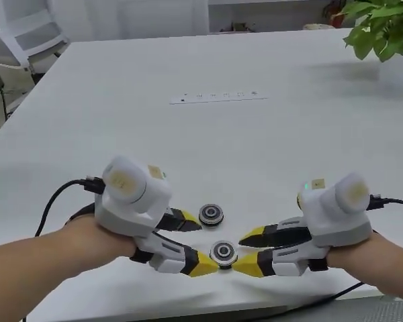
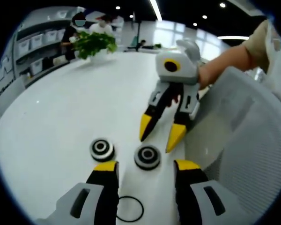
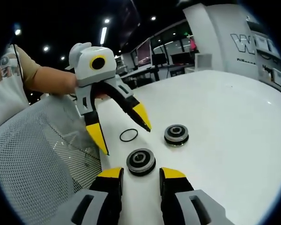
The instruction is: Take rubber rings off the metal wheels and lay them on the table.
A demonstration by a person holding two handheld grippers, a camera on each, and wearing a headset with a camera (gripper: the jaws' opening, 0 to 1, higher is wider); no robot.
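Note:
Two metal wheels with dark rubber rims lie on the white table (image 1: 255, 134) near its front edge. The near wheel (image 1: 223, 252) (image 2: 147, 157) (image 3: 141, 161) sits between both grippers' yellow tips. The far wheel (image 1: 211, 215) (image 2: 102, 149) (image 3: 176, 134) lies just beyond it. My left gripper (image 1: 200, 245) (image 2: 146, 166) (image 3: 124, 135) is open, its tips flanking the near wheel. Facing it from the other side, my right gripper (image 1: 243, 251) (image 3: 141, 173) (image 2: 160, 136) is also open with nothing held. A loose black rubber ring (image 2: 129, 208) (image 3: 128, 135) lies flat on the table under the left gripper.
The table's front edge (image 1: 188, 312) runs just below the grippers. A flush socket strip (image 1: 218, 96) sits mid-table, and a green plant (image 1: 383, 27) stands at the far right. A white mesh chair (image 3: 42, 154) is behind the table's near edge.

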